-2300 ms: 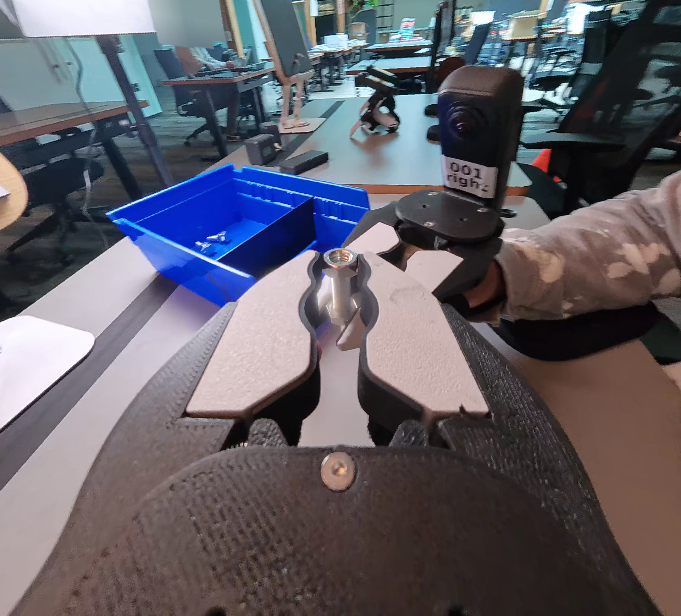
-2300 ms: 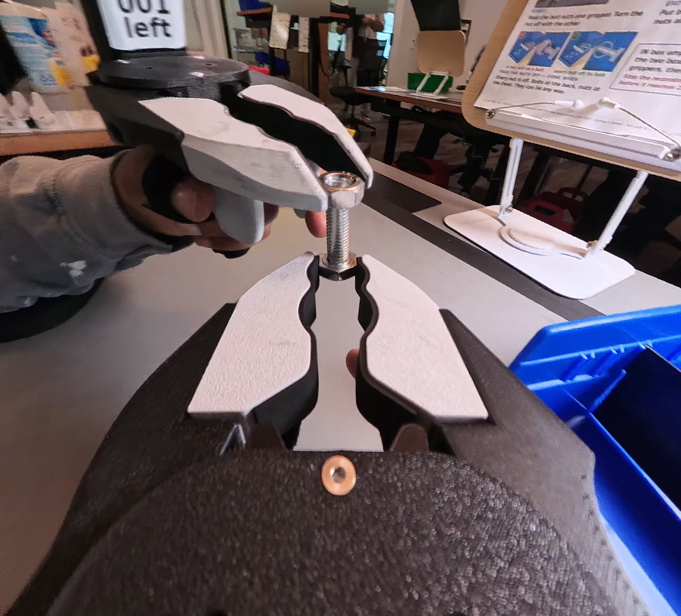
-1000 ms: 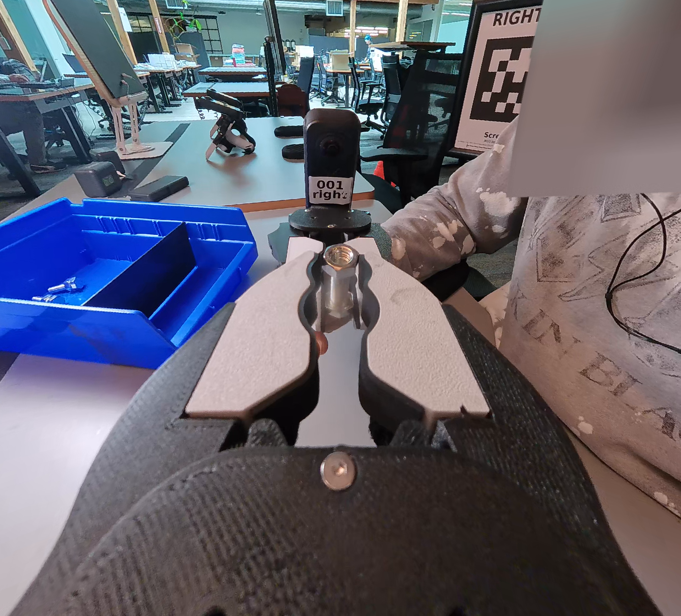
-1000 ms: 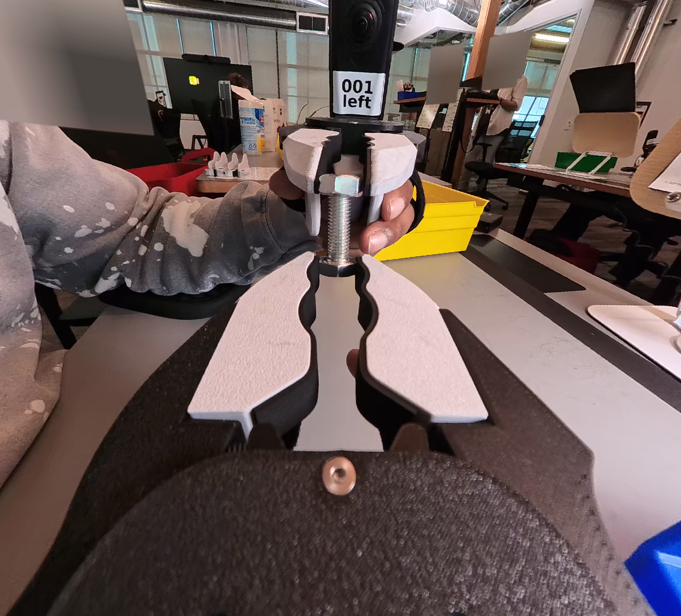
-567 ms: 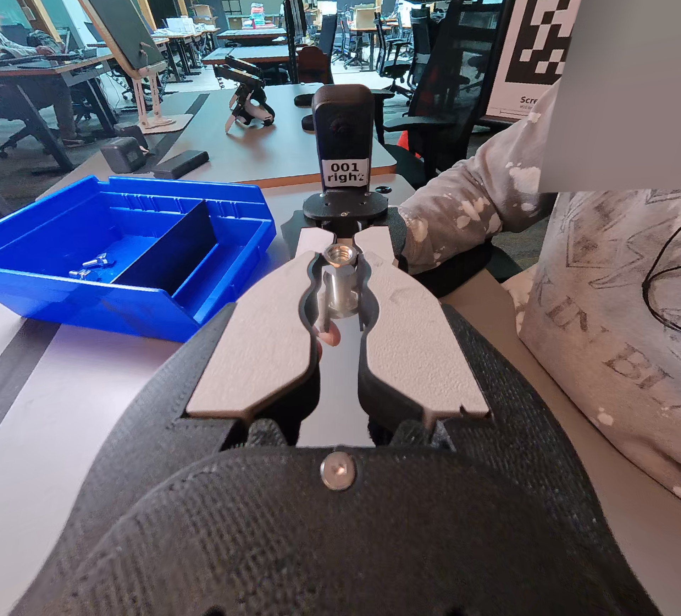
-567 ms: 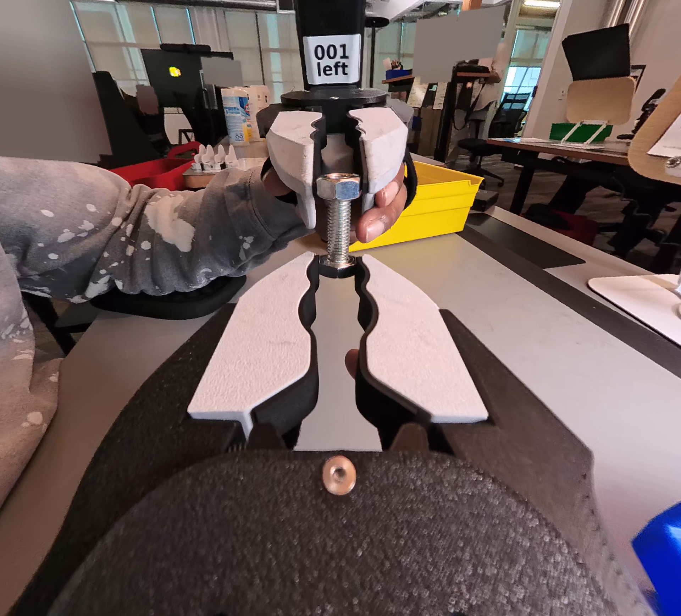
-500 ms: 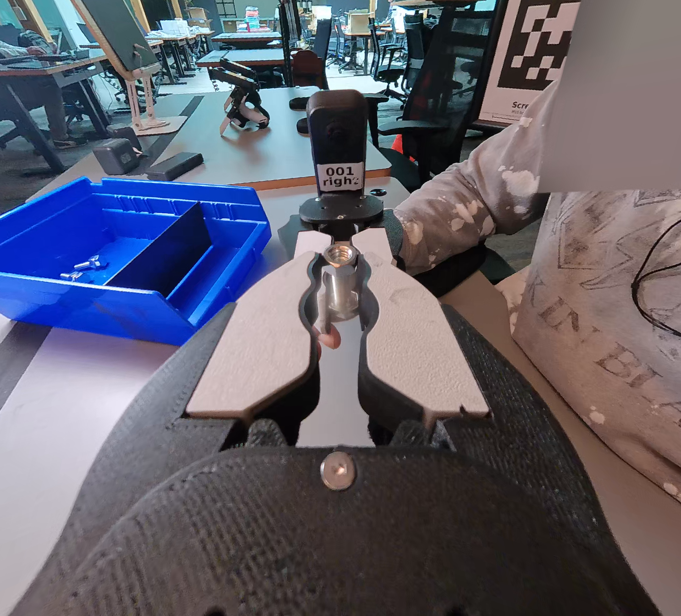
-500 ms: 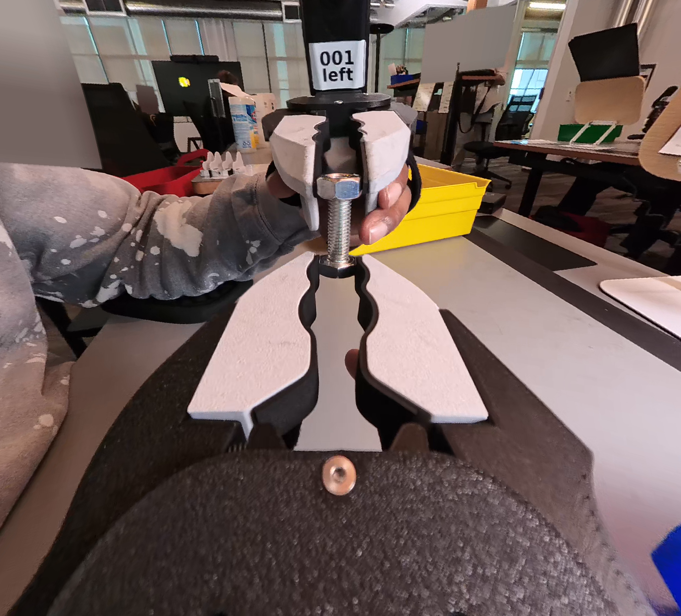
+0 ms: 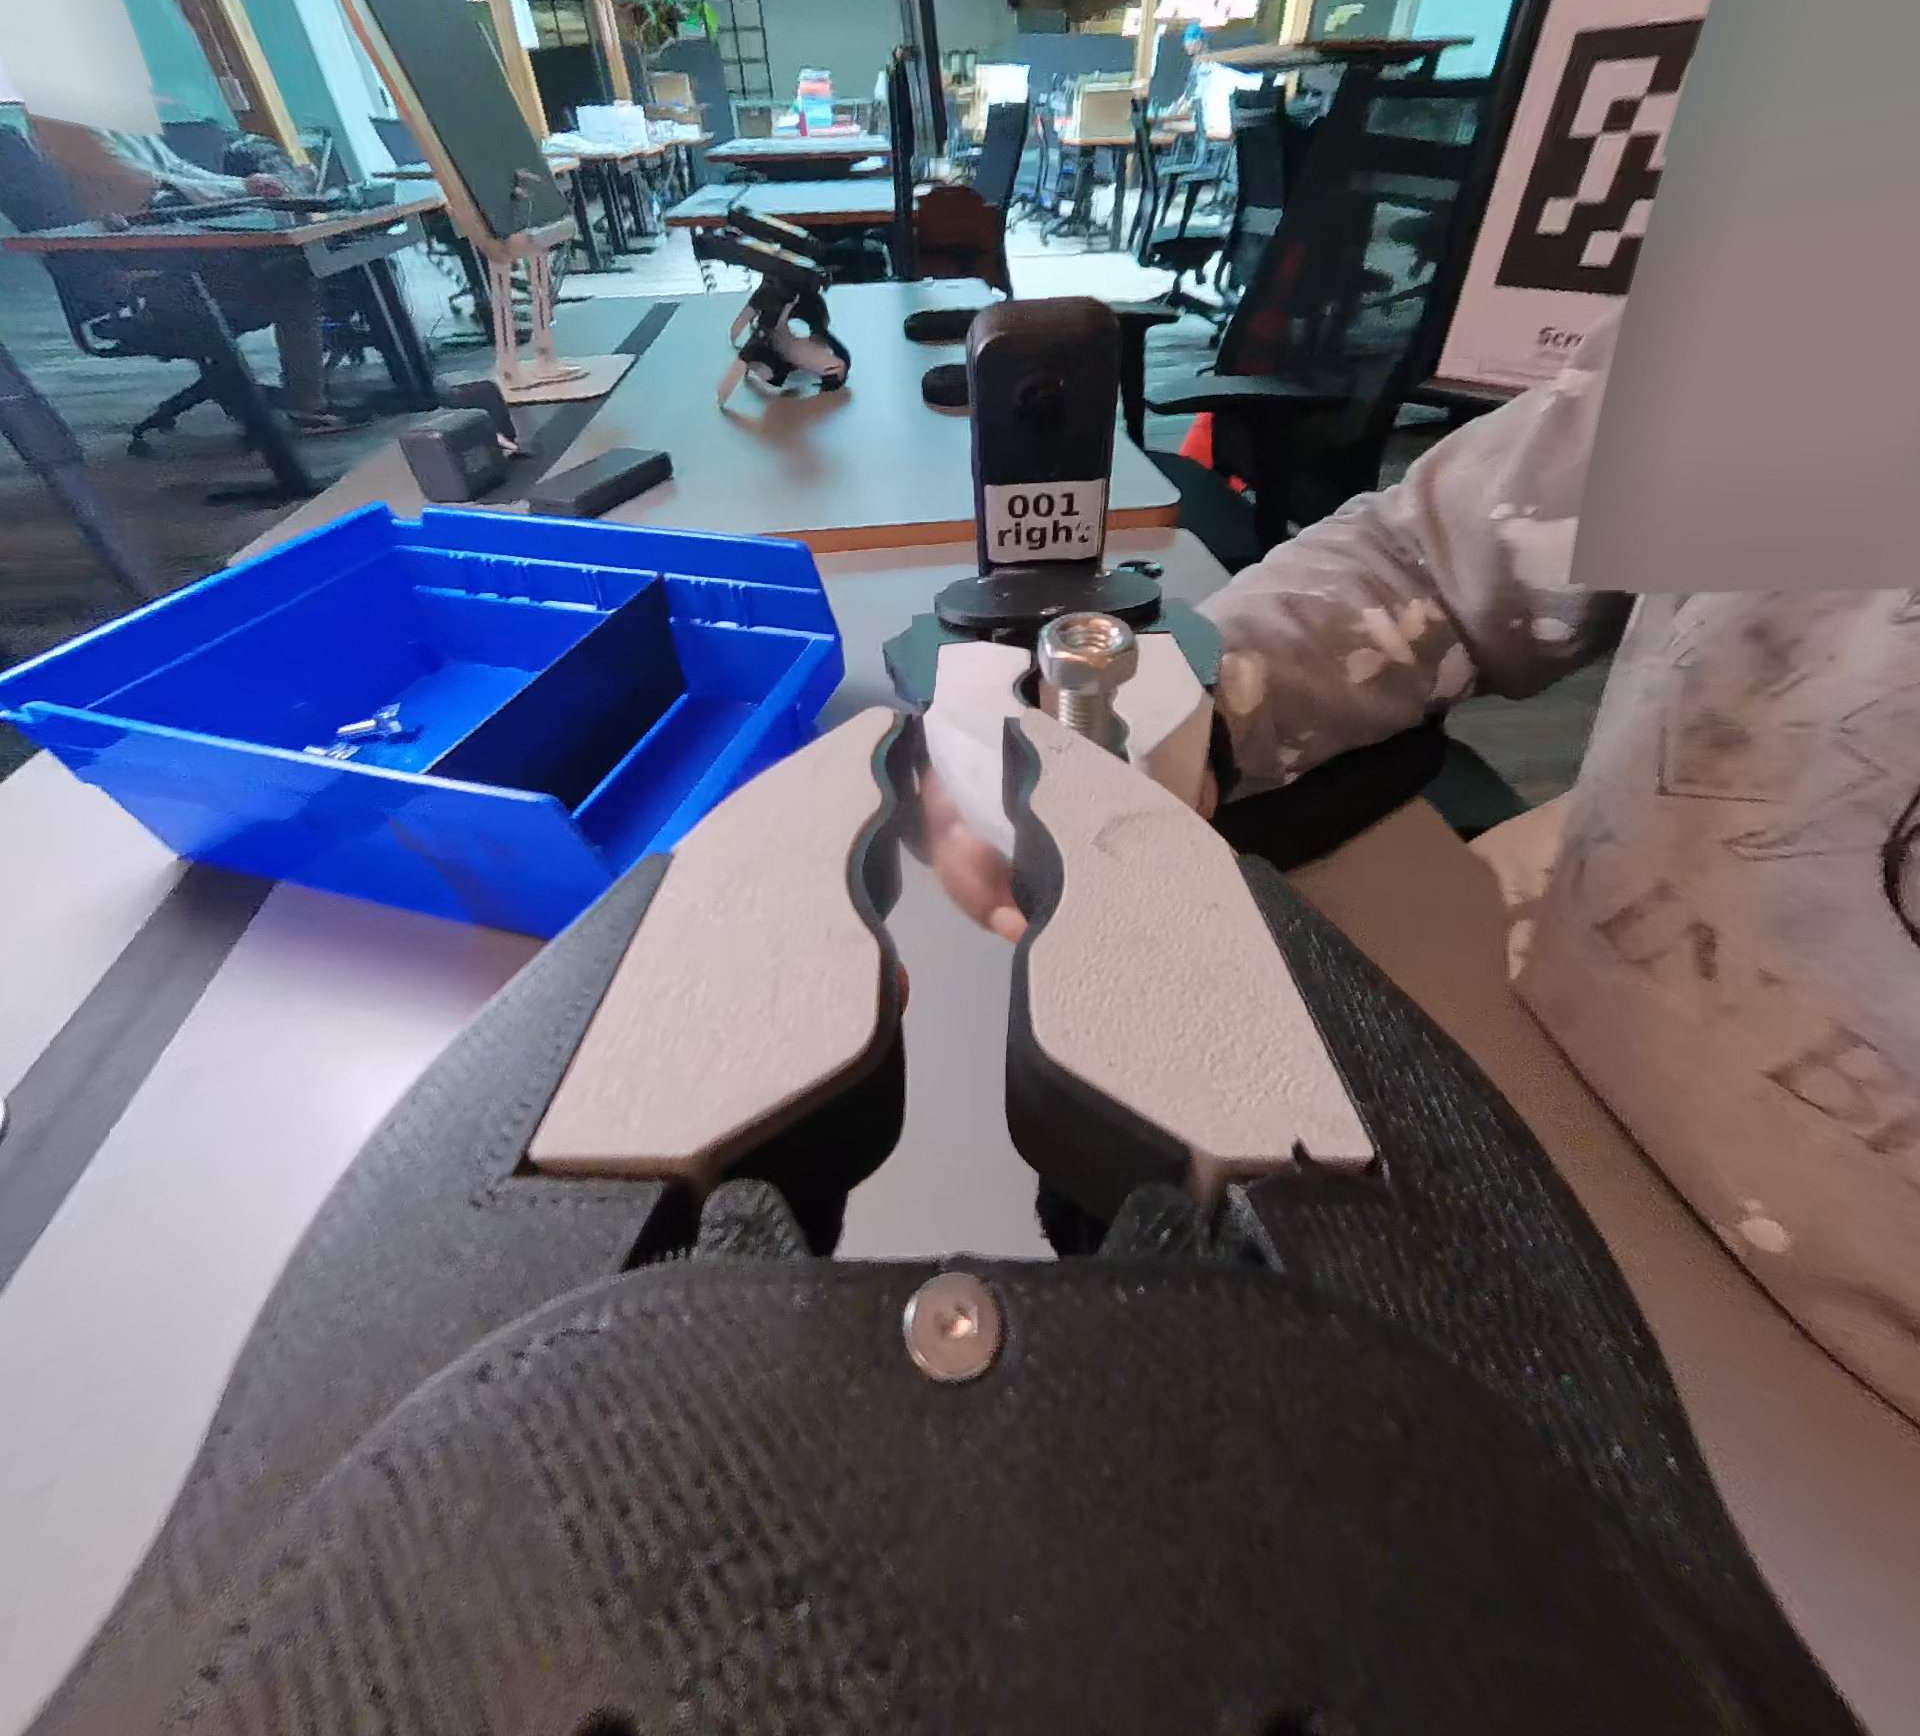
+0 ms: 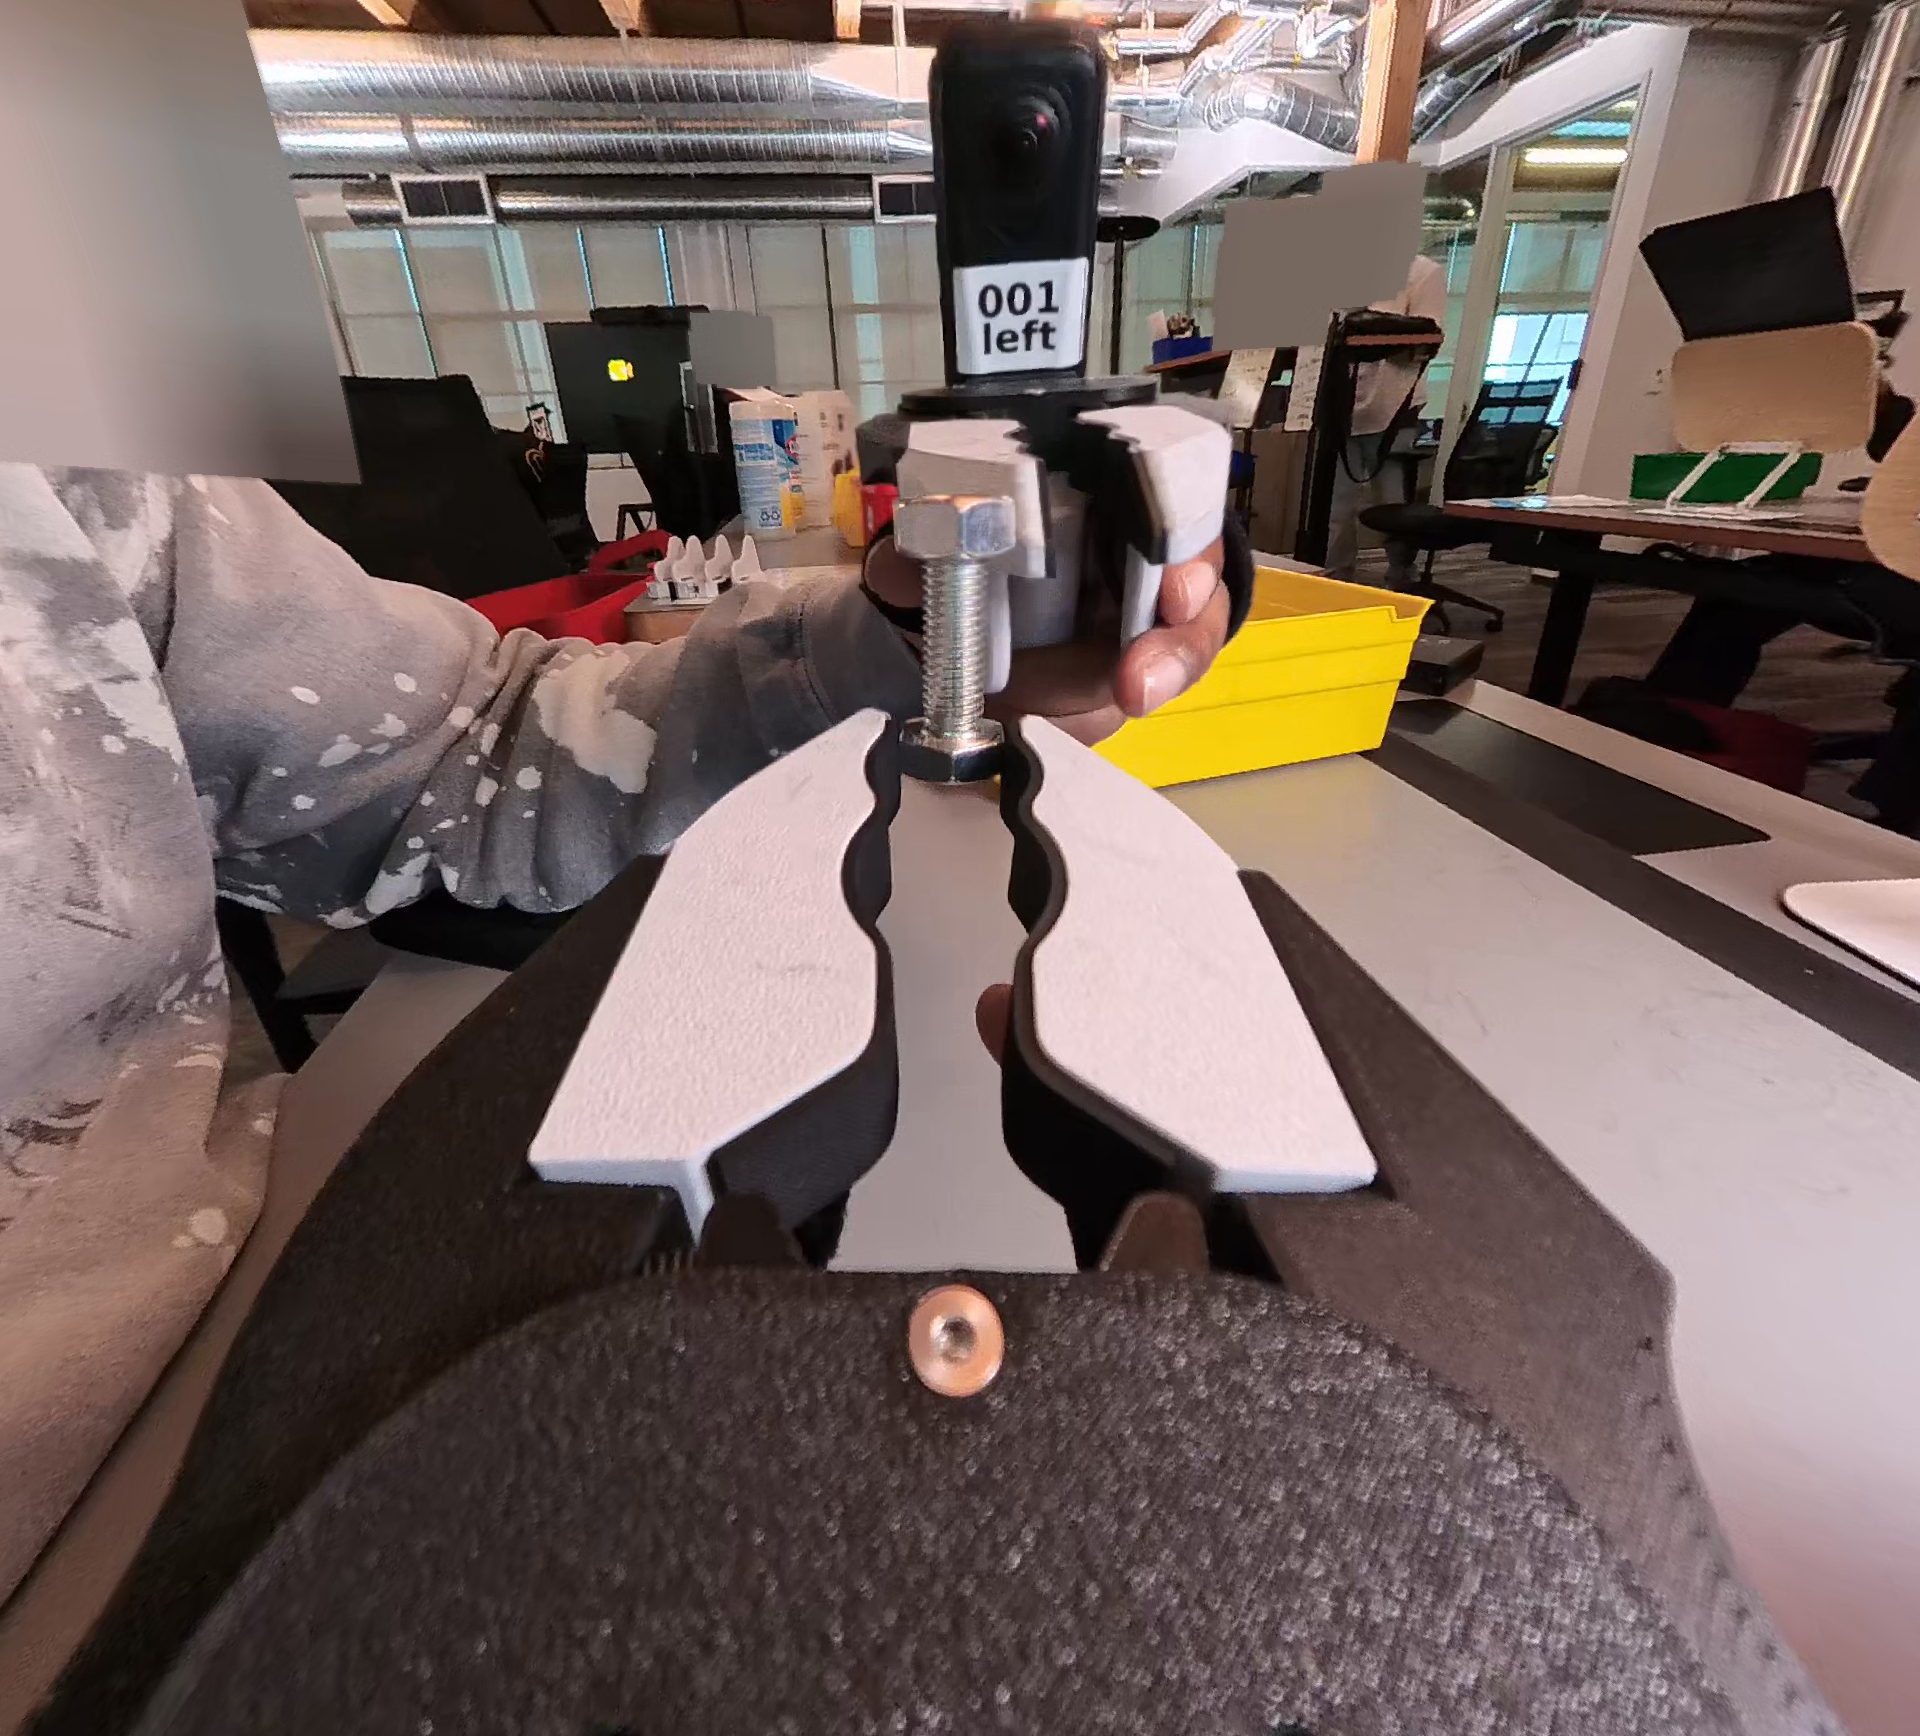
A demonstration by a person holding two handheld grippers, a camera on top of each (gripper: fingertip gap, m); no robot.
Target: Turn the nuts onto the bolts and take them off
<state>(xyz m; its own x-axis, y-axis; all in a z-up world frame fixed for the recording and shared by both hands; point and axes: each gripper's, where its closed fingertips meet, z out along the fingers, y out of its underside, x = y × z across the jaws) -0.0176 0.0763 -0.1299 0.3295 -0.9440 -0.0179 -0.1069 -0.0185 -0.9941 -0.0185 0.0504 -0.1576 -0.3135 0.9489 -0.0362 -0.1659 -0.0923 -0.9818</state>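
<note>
A silver bolt point(image 10: 954, 637) stands upright with a hex nut point(image 10: 954, 528) on its top end. My right gripper point(image 10: 951, 751) is shut on the bolt's head at the bottom. My left gripper point(image 10: 1060, 523) is open and empty, just right of the nut in the right wrist view. In the left wrist view my left gripper point(image 9: 954, 741) holds nothing. There the nut point(image 9: 1086, 647) and bolt stand up and to the right of its tips, in my right gripper point(image 9: 1070, 710). A person's hand holds each gripper.
A blue divided bin point(image 9: 468, 803) sits left on the grey table point(image 10: 1455, 959), with small metal parts point(image 9: 364, 730) in one compartment. A yellow bin point(image 10: 1299, 668) and a red bin point(image 10: 561, 600) stand behind. A white stand base point(image 10: 1860, 928) lies far right. The grippers are tip to tip, or close to it.
My left gripper was shut on the nut; it has let go and shifted sideways off the bolt. My right gripper still holds the bolt's head.
</note>
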